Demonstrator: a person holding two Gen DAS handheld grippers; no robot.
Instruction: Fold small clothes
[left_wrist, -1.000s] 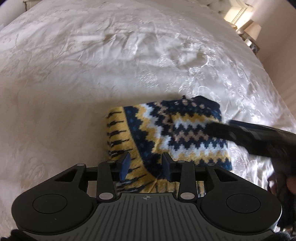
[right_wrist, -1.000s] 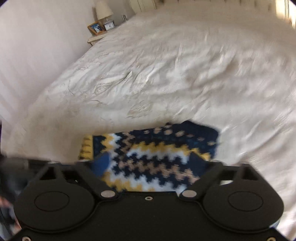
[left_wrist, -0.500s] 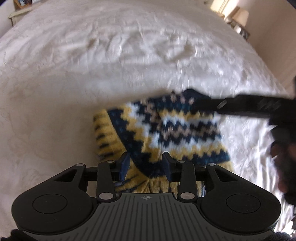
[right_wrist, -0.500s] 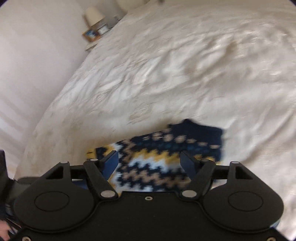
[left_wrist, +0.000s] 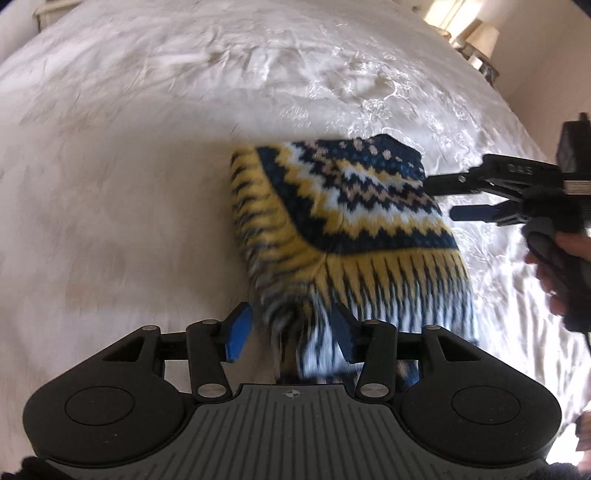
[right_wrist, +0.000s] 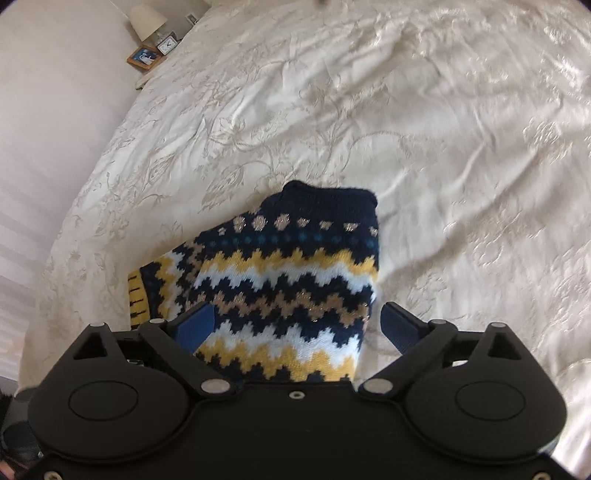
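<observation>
A small knitted sweater (left_wrist: 343, 210) in navy, yellow and white zigzags lies folded on the cream bedspread (left_wrist: 147, 147); it also shows in the right wrist view (right_wrist: 288, 280). My left gripper (left_wrist: 291, 336) is open, its blue pads either side of the sweater's striped hem, which looks blurred between them. My right gripper (right_wrist: 299, 325) is open wide, just above the sweater's near edge. The right gripper (left_wrist: 443, 197) also shows in the left wrist view, at the sweater's right side.
The bed's left edge and a wall (right_wrist: 55, 110) lie left in the right wrist view. A bedside table with a lamp (right_wrist: 147, 18), a clock and a picture frame (right_wrist: 146, 57) stands far left. Another lamp (left_wrist: 480, 37) stands far right in the left wrist view.
My left gripper has opened from nearly shut and the hem has slipped loose. My right gripper has drawn back off the sweater to its right edge, staying open.
</observation>
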